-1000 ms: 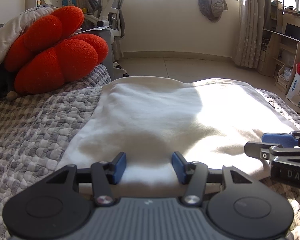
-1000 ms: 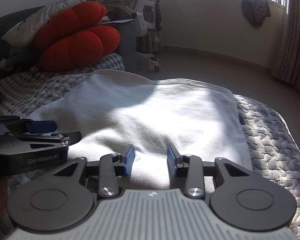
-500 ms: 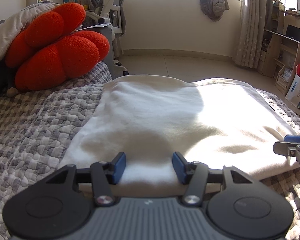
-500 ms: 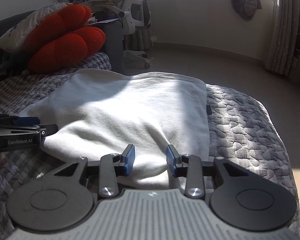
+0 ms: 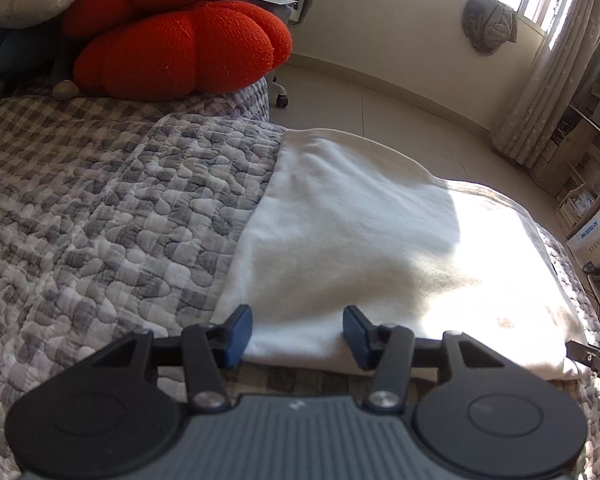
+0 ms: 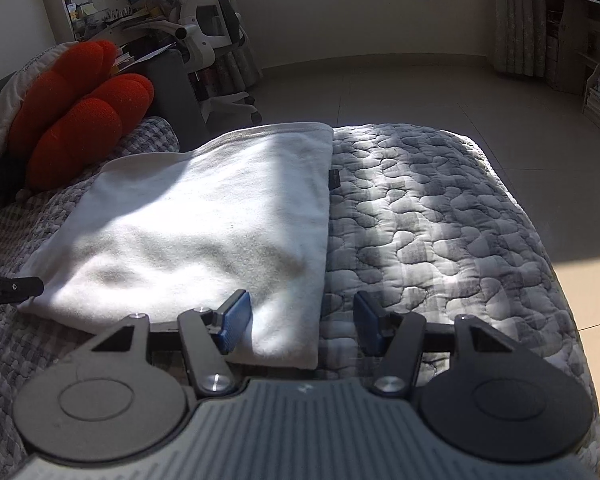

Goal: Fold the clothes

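While the white folded cloth (image 5: 364, 236) lay flat on the grey quilted bedcover (image 5: 112, 216), the left gripper (image 5: 297, 335) sat at the lower middle of its frame, jaws parted about its near edge without pinching; the right gripper (image 6: 303, 327), low centre in its view, was opening over the cloth's near right corner, an orange cushion (image 6: 80, 116) at upper left
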A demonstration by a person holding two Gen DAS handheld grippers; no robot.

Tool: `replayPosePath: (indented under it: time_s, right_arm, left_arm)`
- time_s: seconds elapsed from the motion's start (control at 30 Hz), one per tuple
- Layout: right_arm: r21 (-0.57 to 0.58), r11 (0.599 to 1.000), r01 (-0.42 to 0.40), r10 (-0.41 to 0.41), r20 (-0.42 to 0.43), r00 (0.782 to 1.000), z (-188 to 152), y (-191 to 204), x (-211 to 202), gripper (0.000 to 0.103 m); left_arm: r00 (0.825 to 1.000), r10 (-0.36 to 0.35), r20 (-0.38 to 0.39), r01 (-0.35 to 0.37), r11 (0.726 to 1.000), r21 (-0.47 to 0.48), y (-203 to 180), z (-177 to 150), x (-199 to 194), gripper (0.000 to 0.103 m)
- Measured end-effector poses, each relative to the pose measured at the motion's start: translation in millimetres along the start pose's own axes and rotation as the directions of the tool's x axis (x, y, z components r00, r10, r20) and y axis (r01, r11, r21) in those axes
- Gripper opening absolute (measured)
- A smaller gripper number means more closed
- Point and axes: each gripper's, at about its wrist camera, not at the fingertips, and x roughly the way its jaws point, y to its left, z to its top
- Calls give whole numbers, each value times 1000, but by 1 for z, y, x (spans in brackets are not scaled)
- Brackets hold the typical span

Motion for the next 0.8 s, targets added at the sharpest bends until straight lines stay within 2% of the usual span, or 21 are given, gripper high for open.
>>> replayPosePath:
  time_s: [0.13, 0.23, 0.27, 0.33, 0.43, 0.53, 0.63, 0.73, 0.8]
  right_arm:
    - [38, 999, 13, -14, 26, 1000, 2, -9, -13, 58]
    - [52, 998, 24, -24, 10, 1000, 0, -14, -16, 58]
    - [62, 998, 25, -25, 0, 1000, 0, -16, -15, 58]
    - [99, 995, 15, -14, -10, 1000, 0, -21, -15, 58]
    - [156, 988, 9, -7, -15, 1000, 3, -23, -19, 58]
    - [121, 993, -2, 1, 7, 1000, 6, -12, -24, 58]
    - [86, 996, -38, 38, 7, 999, 5, 0, -22, 49]
    - [40, 999, -19, 20, -35, 999, 2, 7, -13, 36]
    - [29, 1000, -4, 6, -67, 998, -1, 5, -4, 31]
  left_arm:
    - [1000, -10, -16, 10, 999, -43, 15, 5, -4, 47]
    - [1000, 23, -13, -24, 997, -77, 18, 11, -12, 47]
    - [999, 54, 1, -53, 996, -73, 17, 13, -16, 47]
    - [998, 63, 31, -61, 997, -47, 15, 16, -23, 47]
    - [998, 49, 47, -48, 998, -29, 9, 13, -27, 48]
    - [1000, 19, 15, -19, 1000, -23, 2, 7, -20, 48]
    - [1000, 20, -4, -20, 1000, -17, 0, 3, -12, 48]
    - [999, 19, -28, -19, 1000, -18, 5, -1, -3, 48]
    - [1000, 16, -25, -16, 1000, -2, 5, -3, -2, 48]
